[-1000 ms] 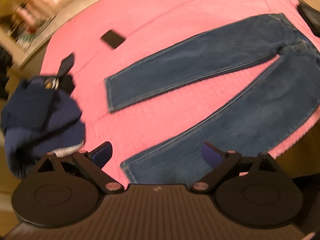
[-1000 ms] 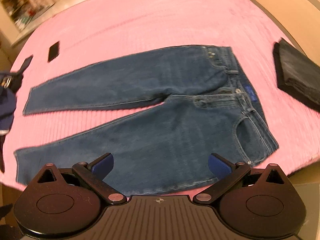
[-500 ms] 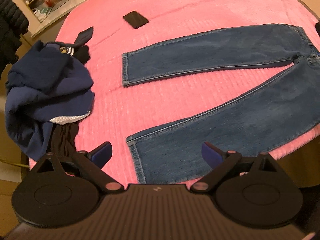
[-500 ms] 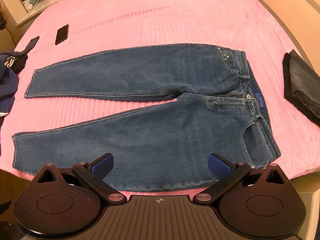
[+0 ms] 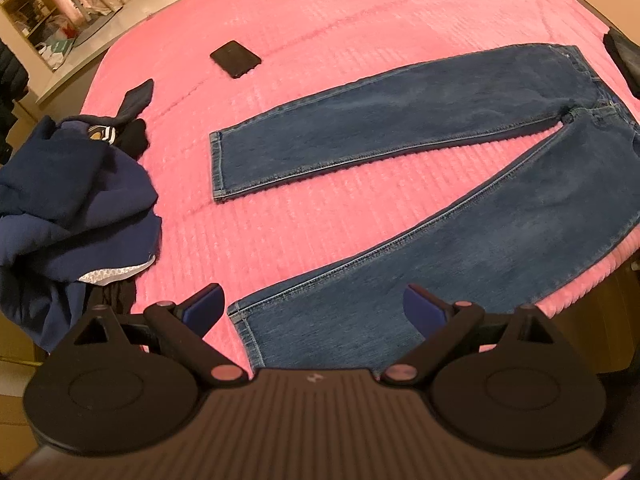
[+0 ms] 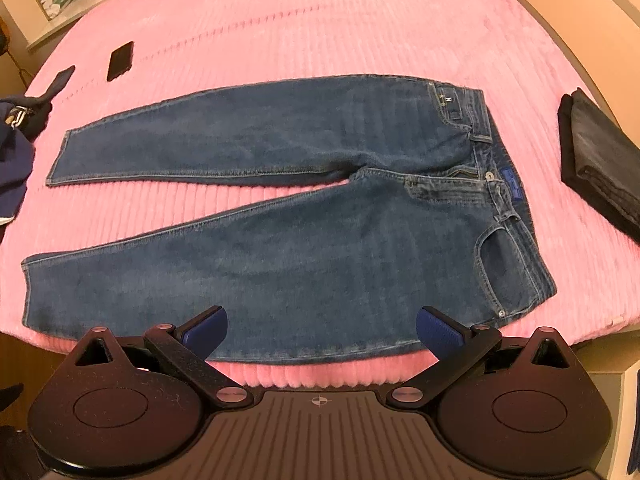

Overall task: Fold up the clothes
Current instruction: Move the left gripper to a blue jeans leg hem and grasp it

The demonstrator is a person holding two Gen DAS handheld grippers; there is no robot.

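A pair of blue jeans [image 6: 304,216] lies flat on the pink bedspread [image 6: 320,32], legs spread to the left, waistband at the right. In the left wrist view the jeans [image 5: 460,184] show both leg hems; the near hem lies just ahead of my left gripper [image 5: 316,310]. My left gripper is open and empty above that hem. My right gripper [image 6: 322,330] is open and empty, hovering over the near edge of the jeans' near leg, by the bed's front edge.
A heap of dark blue clothes [image 5: 68,196] lies at the bed's left edge. A black phone [image 5: 235,59] lies beyond the far leg. A folded dark garment [image 6: 600,168] sits at the right. The bed's front edge drops off just below both grippers.
The left wrist view has swung right and come closer to the near leg hem. The right gripper has held nearly still, edging slightly closer. Both stay open.
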